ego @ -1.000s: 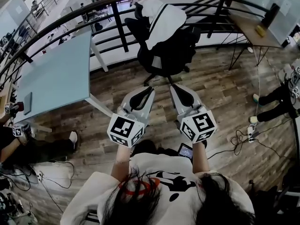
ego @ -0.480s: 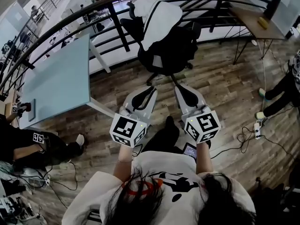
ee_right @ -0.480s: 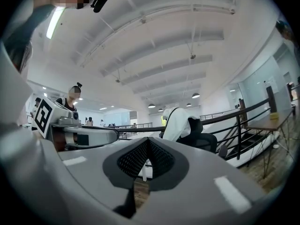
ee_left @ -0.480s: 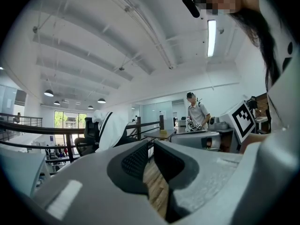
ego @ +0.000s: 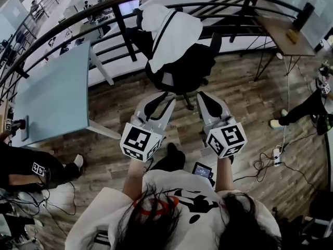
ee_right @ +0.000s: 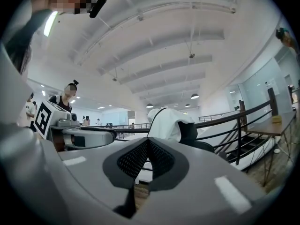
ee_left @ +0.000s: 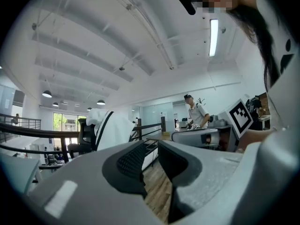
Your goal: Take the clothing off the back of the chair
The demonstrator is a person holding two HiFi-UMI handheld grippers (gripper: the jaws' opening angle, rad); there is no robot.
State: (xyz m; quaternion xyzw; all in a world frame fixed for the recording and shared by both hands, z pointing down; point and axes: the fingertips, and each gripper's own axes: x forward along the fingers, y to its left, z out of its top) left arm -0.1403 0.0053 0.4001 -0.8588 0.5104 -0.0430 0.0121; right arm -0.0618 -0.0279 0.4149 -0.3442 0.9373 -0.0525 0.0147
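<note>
Head view: white clothing (ego: 174, 30) with a dark stripe, draped over the back of a black office chair (ego: 193, 69), in front of a curved dark railing (ego: 117, 12). Left tongs (ego: 165, 96) and right tongs (ego: 204, 94) held side by side over the wood floor (ego: 250, 105), both pointed at the chair and short of it, touching nothing. Pale blue bench (ego: 52, 95) off to the left.

Left gripper view: left tongs (ee_left: 152, 149) parted, with only floorboards showing in the gap and nothing gripped. Clothing (ee_left: 112, 128) ahead and to the left, still on the chair (ee_left: 86, 134).

Right gripper view: right tongs (ee_right: 147, 142) closed tip to tip, holding nothing. Clothing (ee_right: 166, 123) straight ahead above the tips, hung over the chair (ee_right: 191, 132), with the railing (ee_right: 234, 118) behind.
</note>
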